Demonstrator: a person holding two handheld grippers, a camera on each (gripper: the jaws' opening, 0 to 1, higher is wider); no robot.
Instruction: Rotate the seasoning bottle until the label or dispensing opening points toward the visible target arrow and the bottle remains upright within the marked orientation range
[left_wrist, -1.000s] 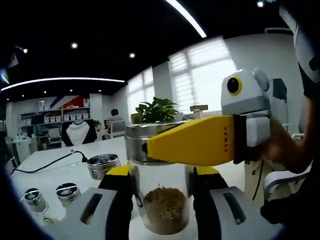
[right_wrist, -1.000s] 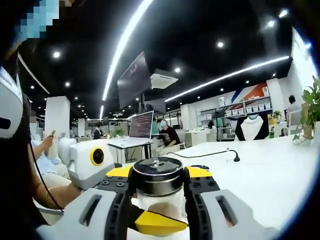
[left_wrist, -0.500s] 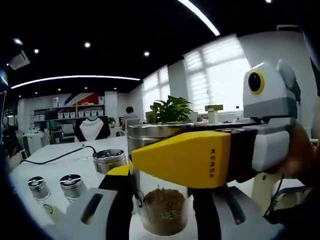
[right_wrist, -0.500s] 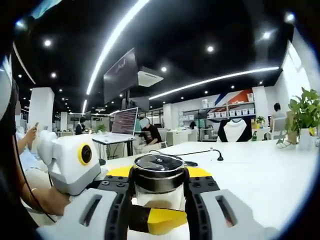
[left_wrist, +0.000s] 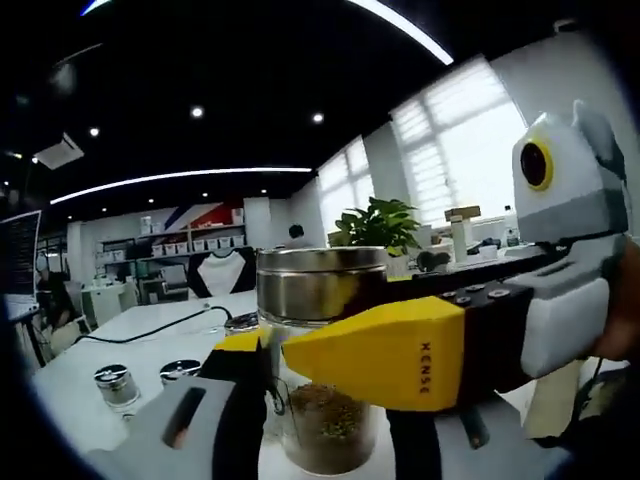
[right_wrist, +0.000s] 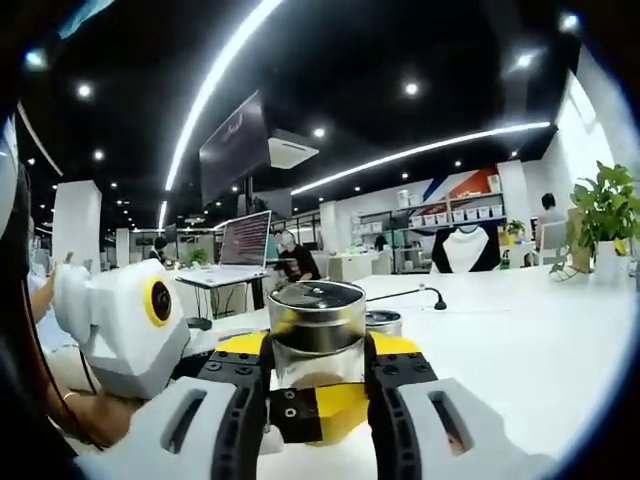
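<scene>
Left gripper view
Seasoning bottle (left_wrist: 322, 390): a clear glass jar with a steel cap, seen upright on the white table (left_wrist: 75, 395), with brownish seasoning in its lower part.
Left gripper (left_wrist: 325, 420): its jaws are clamped on the glass body of the seasoning bottle, one on each side, below the cap.
Right gripper (left_wrist: 400, 345): seen coming in from the right of the bottle; one yellow jaw lies across the front of the bottle just under the cap.
Small shakers (left_wrist: 117, 385): two steel-capped shakers stand left of the bottle, well apart from it.
Potted plant (left_wrist: 380, 225): seen behind the bottle, near the window.

Right gripper view
Seasoning bottle (right_wrist: 318, 335): held upright between the jaws, steel cap uppermost.
Right gripper (right_wrist: 318, 375): clenched on the bottle just below its cap.
Left gripper (right_wrist: 320, 412): its yellow tip is seen low in front of the bottle, against the glass.
Cable (right_wrist: 405, 293): a black lead lies on the table behind the bottle.
Potted plant (right_wrist: 603, 215): far right of the bottle.
</scene>
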